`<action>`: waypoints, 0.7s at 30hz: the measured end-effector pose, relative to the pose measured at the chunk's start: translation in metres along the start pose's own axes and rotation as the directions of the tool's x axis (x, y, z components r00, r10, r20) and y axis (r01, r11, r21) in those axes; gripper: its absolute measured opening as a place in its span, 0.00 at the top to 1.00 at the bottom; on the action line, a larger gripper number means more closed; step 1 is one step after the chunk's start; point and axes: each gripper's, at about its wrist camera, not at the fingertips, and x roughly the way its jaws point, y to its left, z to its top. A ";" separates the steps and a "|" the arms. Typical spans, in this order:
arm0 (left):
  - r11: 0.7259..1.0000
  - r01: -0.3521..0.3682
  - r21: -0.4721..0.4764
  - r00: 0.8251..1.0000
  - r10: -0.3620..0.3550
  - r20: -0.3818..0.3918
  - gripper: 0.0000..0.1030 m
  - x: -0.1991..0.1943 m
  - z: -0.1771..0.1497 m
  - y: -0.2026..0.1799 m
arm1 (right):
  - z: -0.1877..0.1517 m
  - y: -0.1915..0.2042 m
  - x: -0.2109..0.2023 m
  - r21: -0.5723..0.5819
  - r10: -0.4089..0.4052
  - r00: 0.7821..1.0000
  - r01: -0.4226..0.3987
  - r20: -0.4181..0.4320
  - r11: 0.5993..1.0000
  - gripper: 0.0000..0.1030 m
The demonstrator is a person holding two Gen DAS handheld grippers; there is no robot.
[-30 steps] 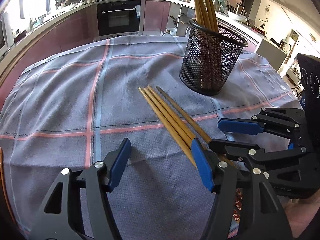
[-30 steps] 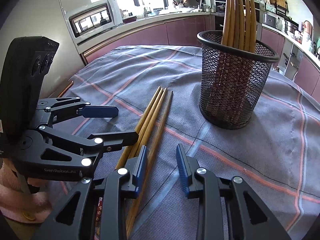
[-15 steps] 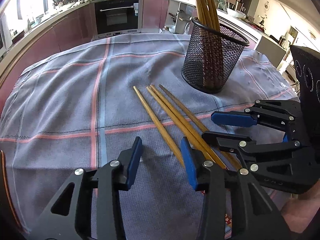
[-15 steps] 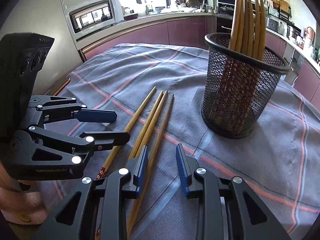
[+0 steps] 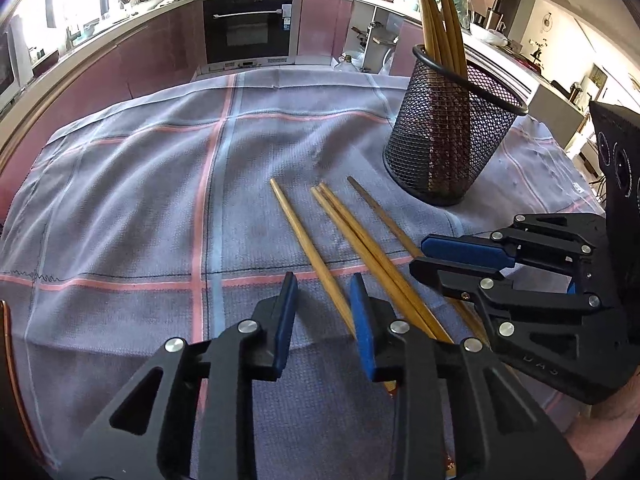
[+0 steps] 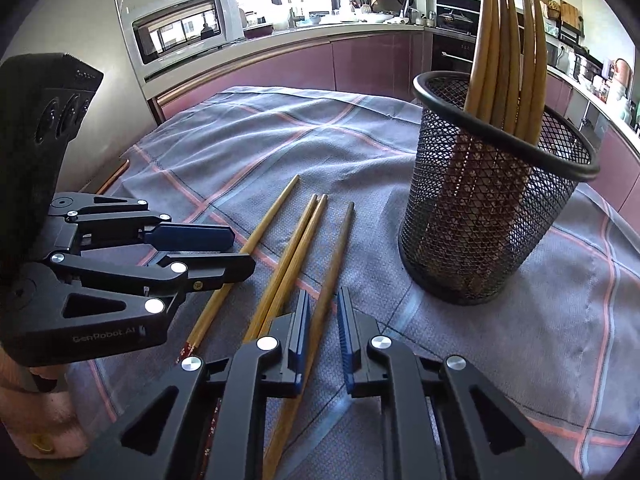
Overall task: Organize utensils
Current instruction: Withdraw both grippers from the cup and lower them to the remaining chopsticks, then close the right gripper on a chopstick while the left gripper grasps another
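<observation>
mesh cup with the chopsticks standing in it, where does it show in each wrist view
Left wrist view: mesh cup upper right, beyond the loose chopsticks.
Right wrist view: mesh cup right of centre, large and near.
Shared landmark: the four loose chopsticks on the plaid cloth, tips towards the cup.

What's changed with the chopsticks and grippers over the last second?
The leftmost chopstick has been nudged sideways, apart from the pair. The left gripper has narrowed around it; the right gripper now straddles the darkest chopstick. Neither is lifted. The mesh holder stayed put.
</observation>
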 end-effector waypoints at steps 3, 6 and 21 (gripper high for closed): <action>1.000 -0.012 0.000 1.000 0.012 0.002 0.74 0.001 0.001 -0.001 | 0.000 -0.002 0.000 0.014 0.009 1.000 -0.009 0.001 1.000 0.91; 1.000 -0.024 -0.005 1.000 0.024 0.004 0.77 0.001 0.001 -0.003 | -0.001 -0.004 -0.001 0.026 0.014 1.000 -0.015 0.004 1.000 0.92; 0.999 -0.018 -0.046 1.000 0.019 0.009 0.90 -0.002 -0.002 -0.002 | -0.006 -0.013 -0.009 0.072 0.042 0.999 -0.043 0.024 0.996 0.95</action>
